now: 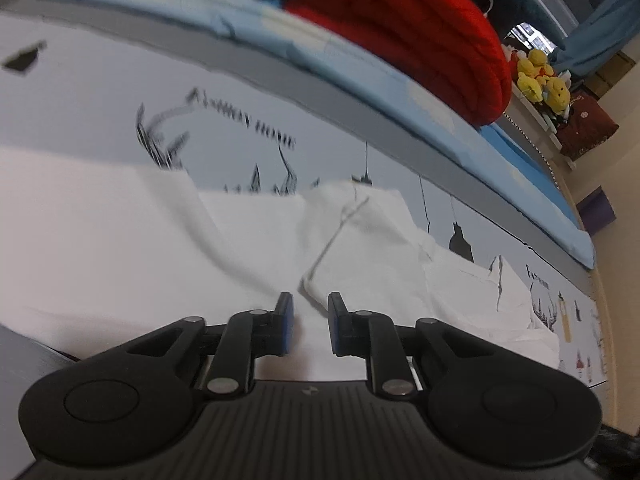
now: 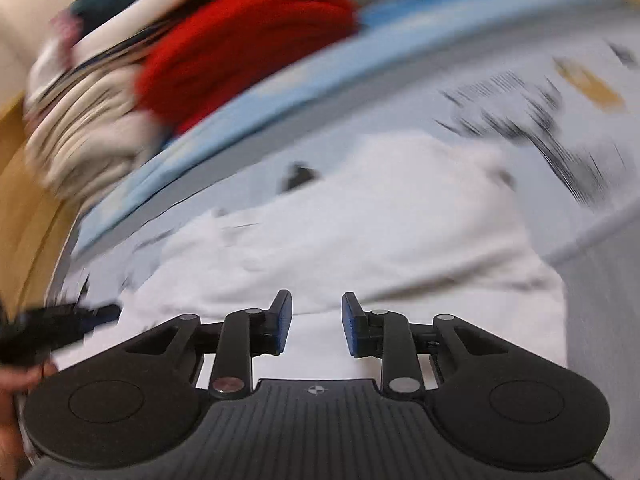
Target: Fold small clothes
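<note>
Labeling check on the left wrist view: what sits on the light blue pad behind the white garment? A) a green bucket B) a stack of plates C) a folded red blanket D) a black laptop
C: a folded red blanket lies on the light blue pad, beyond the white garment spread out in front of the left gripper.

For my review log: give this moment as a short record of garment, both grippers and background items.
garment: white garment lying rumpled on the printed sheet
left gripper: open above the garment, nothing between the pads
right gripper: open above the garment, holding nothing
background: red blanket on a light blue mat; yellow plush toys
image quality: right wrist view blurred
</note>
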`<state>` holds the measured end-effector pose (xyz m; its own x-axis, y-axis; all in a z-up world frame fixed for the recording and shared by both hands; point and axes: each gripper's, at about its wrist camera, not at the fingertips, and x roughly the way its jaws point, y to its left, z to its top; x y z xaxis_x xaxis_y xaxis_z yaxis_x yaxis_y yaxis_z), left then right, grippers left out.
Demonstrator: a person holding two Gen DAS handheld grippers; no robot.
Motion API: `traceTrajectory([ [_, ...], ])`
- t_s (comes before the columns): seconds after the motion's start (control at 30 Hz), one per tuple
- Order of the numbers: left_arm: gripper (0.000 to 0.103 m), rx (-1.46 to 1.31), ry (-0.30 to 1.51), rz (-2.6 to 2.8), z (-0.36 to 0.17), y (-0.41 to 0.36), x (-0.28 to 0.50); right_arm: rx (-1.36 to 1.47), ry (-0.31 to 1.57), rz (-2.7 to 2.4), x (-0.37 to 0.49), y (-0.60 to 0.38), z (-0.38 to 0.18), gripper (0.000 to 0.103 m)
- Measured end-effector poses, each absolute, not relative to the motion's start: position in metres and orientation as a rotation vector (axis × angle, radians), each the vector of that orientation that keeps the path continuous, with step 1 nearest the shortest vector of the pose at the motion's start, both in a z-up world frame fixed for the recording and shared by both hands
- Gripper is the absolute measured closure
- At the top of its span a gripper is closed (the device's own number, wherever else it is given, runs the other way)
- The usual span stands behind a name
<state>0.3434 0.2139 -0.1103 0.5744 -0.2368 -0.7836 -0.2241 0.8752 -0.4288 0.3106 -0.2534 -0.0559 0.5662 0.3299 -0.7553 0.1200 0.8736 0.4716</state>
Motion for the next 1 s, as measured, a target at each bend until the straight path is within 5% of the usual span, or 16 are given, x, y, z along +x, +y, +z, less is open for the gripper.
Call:
traceTrajectory([
  [0.53, 0.08, -0.594, 0.955, 0.064, -0.143, 0.197, 0.369, 0.662, 1.079, -0.095, 0.328, -0.299, -0.105, 0.08],
  [0.63, 0.095, -0.575, 0.953, 0.077, -0.14, 0.197, 0.368, 0.655, 1.082, -0.099, 0.331, -0.299, -0.107, 0.079],
  [1.0, 0.096, -0.491, 0.843, 0.276, -0.039, 0.196, 0.322, 0.641, 1.08, -0.147, 0.331, -0.299, -0.104, 0.08],
])
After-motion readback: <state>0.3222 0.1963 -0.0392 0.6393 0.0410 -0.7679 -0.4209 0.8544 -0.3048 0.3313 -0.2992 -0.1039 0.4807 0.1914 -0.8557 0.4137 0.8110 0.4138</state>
